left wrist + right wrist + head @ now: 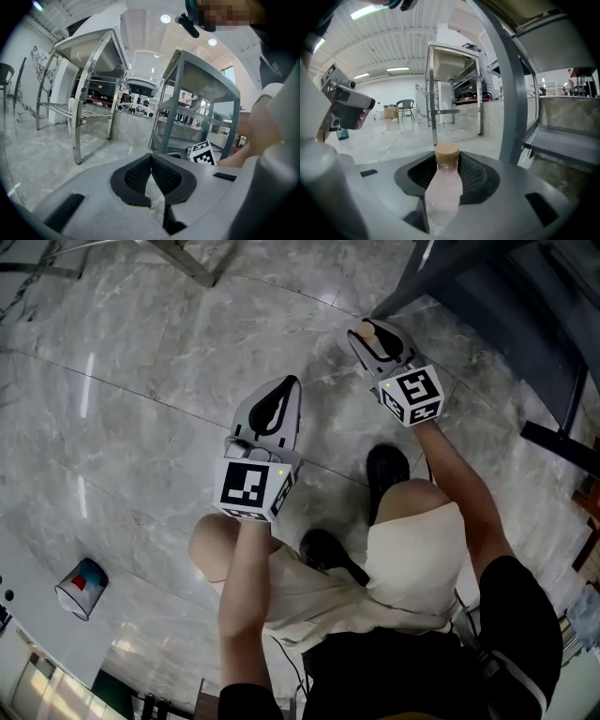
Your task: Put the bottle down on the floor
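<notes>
Head view: left gripper (pixel 283 390) and right gripper (pixel 374 336) hang apart over the marble floor (pixel 141 362). Left gripper view: jaws pressed together, nothing between. Right gripper view: jaws pinch the bottle (pixel 443 185) (tan cap up); its base is hidden, so floor contact is unclear.

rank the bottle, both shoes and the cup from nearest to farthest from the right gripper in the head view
1. bottle, held in it
2. upper shoe, just below it
3. lower shoe, further down, centre
4. cup, far lower left
</notes>
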A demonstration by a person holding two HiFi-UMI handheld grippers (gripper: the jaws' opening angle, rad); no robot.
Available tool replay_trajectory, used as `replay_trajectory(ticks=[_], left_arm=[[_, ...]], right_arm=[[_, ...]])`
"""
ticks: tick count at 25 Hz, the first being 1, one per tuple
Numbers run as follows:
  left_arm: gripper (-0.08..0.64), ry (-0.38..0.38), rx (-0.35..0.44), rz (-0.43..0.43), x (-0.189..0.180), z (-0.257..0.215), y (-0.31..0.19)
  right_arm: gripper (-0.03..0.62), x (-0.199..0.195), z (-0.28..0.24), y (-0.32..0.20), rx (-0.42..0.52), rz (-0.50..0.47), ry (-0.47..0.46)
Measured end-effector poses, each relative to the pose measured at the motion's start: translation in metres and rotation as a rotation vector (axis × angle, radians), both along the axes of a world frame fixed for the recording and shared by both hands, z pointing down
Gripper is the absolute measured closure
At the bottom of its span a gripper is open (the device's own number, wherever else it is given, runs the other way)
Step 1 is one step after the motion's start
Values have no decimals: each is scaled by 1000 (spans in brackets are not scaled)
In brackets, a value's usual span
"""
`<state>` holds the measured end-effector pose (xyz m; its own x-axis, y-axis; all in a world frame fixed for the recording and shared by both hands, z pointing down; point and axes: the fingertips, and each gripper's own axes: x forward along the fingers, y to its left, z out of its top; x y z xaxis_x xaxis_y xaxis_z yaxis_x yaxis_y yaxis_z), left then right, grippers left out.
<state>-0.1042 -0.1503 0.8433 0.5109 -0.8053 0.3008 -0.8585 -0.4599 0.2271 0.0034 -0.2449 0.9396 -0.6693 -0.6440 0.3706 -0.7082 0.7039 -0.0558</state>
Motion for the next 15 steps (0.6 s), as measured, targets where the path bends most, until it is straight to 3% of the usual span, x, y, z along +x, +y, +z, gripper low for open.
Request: replay_trajectory(ticks=[15], left_arm=[[541,10,-6,20,18,5,-8]], right_arm=[[451,7,74,-28,-64,89,54]])
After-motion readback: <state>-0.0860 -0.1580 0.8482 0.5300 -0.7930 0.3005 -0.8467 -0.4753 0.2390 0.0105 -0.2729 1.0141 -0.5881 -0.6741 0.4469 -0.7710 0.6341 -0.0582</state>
